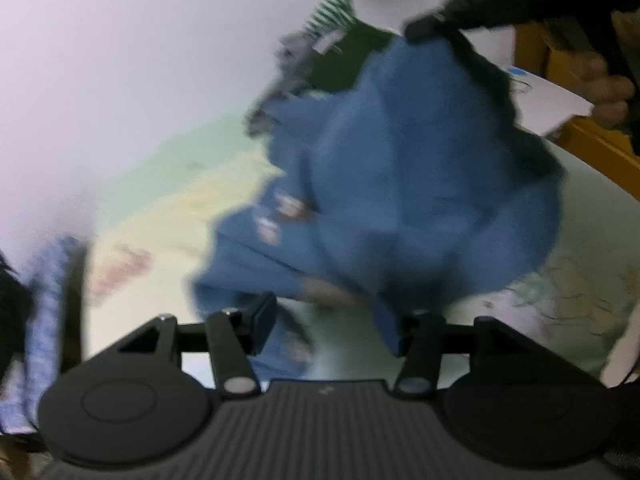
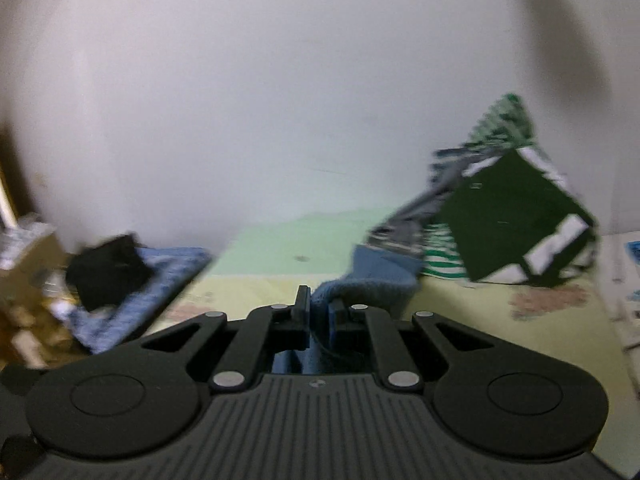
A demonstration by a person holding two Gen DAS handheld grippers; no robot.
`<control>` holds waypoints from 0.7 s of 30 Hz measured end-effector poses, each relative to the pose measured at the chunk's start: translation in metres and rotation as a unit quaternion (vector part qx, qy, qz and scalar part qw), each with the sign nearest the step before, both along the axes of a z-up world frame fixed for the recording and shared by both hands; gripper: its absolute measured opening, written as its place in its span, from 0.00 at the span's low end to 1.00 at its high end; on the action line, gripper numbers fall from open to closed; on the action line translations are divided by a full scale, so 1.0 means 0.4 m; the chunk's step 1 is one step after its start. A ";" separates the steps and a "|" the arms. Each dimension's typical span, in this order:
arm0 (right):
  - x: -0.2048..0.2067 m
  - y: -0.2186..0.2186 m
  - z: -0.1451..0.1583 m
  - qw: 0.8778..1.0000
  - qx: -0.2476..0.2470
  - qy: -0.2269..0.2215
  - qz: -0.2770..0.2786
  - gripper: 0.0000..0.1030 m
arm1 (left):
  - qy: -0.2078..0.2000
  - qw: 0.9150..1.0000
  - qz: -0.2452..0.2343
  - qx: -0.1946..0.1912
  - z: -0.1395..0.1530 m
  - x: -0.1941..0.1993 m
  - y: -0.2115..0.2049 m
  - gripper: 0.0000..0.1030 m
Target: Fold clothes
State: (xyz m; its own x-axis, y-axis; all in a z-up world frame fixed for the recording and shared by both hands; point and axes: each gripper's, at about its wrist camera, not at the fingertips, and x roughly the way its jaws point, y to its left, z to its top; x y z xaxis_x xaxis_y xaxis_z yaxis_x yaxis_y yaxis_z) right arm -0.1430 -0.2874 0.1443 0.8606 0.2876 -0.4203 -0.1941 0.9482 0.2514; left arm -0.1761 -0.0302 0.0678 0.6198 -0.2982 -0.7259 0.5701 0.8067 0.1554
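While right tool (image 2: 319, 312) pinches blue garment (image 1: 400, 168), left tool (image 1: 336, 326) gaping

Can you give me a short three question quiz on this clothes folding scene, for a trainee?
1. True or false: the right gripper is clamped on the blue garment.
2. How do the left gripper's jaws stand? A: apart, B: pressed shut on fabric.
3. What colour is the stripe-trimmed garment at the wall?

Key
1. True; the right gripper lifts the blue garment by its edge.
2. A; blue fabric hangs between them, unpinched.
3. Dark green.
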 end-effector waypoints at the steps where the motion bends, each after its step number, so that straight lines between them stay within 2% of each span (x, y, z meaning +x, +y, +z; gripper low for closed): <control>1: -0.003 0.008 -0.004 1.000 -0.009 0.001 -0.010 0.08 | -0.001 1.000 0.006 0.011 -0.022 0.006 -0.025 0.62; 3: -0.010 0.014 -0.004 1.000 -0.007 0.002 -0.018 0.08 | -0.003 0.999 0.019 0.032 -0.065 0.018 -0.076 0.65; 5: -0.018 0.020 -0.006 1.000 -0.001 -0.001 -0.024 0.08 | 0.019 0.999 0.028 0.017 -0.086 0.054 -0.085 0.61; 7: -0.022 0.026 -0.006 0.999 -0.002 -0.003 -0.032 0.08 | 0.054 0.998 0.033 -0.006 -0.095 0.090 -0.090 0.28; 8: -0.024 0.029 -0.006 0.999 -0.004 -0.003 -0.037 0.08 | 0.086 0.996 0.025 -0.032 -0.091 0.102 -0.082 0.18; 9: -0.025 0.030 -0.008 0.999 -0.008 -0.002 -0.041 0.08 | 0.098 0.994 0.013 -0.055 -0.077 0.094 -0.071 0.15; 10: -0.028 0.030 -0.010 0.999 -0.012 -0.003 -0.044 0.08 | 0.111 0.991 0.001 -0.079 -0.063 0.087 -0.059 0.29; 11: -0.031 0.031 -0.012 0.999 -0.016 -0.003 -0.047 0.08 | 0.088 0.993 -0.005 -0.078 -0.042 0.056 -0.050 0.38; 12: -0.034 0.030 -0.014 0.999 -0.018 -0.003 -0.050 0.08 | 0.064 0.995 -0.011 -0.078 -0.021 0.025 -0.041 0.63; 13: -0.037 0.030 -0.016 0.999 -0.018 -0.003 -0.051 0.08 | 0.041 0.996 -0.018 -0.077 0.000 -0.006 -0.032 0.80; 14: -0.039 0.029 -0.017 0.998 -0.018 -0.003 -0.053 0.08 | 0.013 0.997 -0.017 -0.069 0.007 -0.029 -0.030 0.85; 17: -0.042 0.036 -0.023 0.998 -0.015 -0.006 -0.055 0.08 | -0.017 0.999 -0.028 -0.034 -0.006 -0.048 -0.062 0.88; 19: -0.043 0.042 -0.025 0.998 -0.012 -0.008 -0.055 0.08 | -0.016 1.000 -0.016 -0.017 -0.041 -0.014 -0.094 0.85; 20: -0.044 0.045 -0.026 0.998 -0.009 -0.009 -0.054 0.08 | 0.003 1.000 -0.008 -0.010 -0.061 0.002 -0.104 0.80; 21: -0.046 0.044 -0.025 0.998 -0.005 -0.010 -0.054 0.08 | 0.021 1.000 0.000 -0.003 -0.081 0.018 -0.113 0.64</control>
State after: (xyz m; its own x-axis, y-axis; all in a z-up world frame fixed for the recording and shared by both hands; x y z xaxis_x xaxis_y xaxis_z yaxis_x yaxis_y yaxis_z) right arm -0.1615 -0.2696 0.1344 0.8947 0.1891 -0.4047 -0.0960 0.9662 0.2394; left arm -0.1689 -0.0756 0.0354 0.5885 -0.3038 -0.7492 0.5768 0.8071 0.1258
